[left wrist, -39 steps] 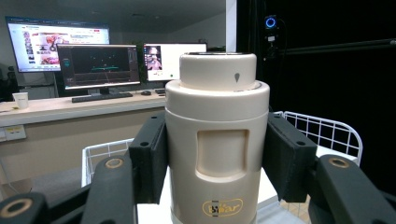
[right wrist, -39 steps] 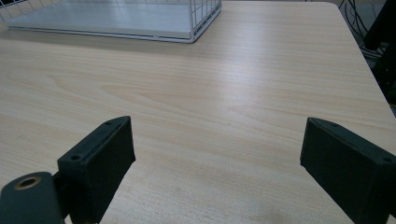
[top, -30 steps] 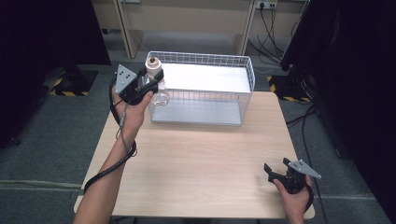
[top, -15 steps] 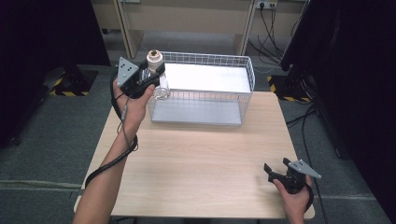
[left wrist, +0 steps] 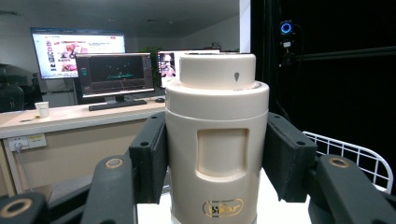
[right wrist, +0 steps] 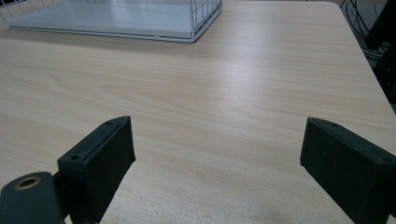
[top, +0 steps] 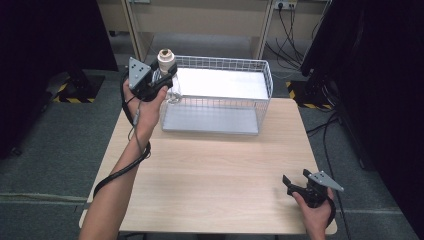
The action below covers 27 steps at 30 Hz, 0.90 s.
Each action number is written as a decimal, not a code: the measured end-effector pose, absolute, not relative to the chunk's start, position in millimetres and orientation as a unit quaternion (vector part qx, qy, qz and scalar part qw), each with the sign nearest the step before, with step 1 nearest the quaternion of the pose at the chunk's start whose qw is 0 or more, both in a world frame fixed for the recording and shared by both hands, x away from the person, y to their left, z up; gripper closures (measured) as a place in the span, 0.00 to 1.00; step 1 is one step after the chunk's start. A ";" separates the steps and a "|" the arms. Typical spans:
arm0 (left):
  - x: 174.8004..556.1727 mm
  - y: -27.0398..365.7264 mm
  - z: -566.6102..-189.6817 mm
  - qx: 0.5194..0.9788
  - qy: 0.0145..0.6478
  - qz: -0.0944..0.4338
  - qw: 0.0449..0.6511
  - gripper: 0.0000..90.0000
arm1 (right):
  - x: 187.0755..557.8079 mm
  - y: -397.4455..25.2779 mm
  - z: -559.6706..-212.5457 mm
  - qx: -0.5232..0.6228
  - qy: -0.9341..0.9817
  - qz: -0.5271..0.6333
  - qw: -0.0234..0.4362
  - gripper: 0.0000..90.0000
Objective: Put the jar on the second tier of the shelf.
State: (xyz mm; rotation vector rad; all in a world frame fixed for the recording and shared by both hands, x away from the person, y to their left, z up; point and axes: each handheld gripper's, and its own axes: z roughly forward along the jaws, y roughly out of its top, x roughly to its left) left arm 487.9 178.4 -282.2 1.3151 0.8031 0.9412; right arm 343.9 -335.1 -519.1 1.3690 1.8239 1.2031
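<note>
At the far left of the high view, the person's left forearm [top: 117, 192] reaches up from the bottom edge to the left gripper [top: 159, 80], held above the near-left corner of a white wire basket [top: 267, 82], with its cable trailing down along the arm. Its jaws are clamped on a cream-coloured bottle [top: 165, 59] with a stepped cap, which stands upright at the basket's left rim; whether the bottle's base is inside the basket or just over its edge cannot be told. In the left gripper view the same bottle [left wrist: 217, 140] sits squarely between the two black jaw pads [left wrist: 150, 158], both pressed to its sides, a recessed panel and a small gold logo facing the camera; behind it are desks with lit monitors [left wrist: 114, 74] and a paper cup [left wrist: 42, 108], and the basket's wire rim [left wrist: 348, 151] shows at lower right. The basket rests at the far middle of the wooden surface [top: 215, 175]. At the right, near the front edge, the right hand [top: 315, 215] holds the right gripper [top: 295, 182] low over the surface with its jaws spread wide and nothing between them. In the right gripper view the gripper [right wrist: 217, 163] looks across the bare wood grain [right wrist: 224, 93] toward the basket's near corner [right wrist: 196, 28].
</note>
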 end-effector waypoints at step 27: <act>502.7 172.4 -271.7 0.557 0.357 0.426 0.616 0.51 | 344.0 -335.4 -519.1 0.510 0.679 0.449 0.277 0.11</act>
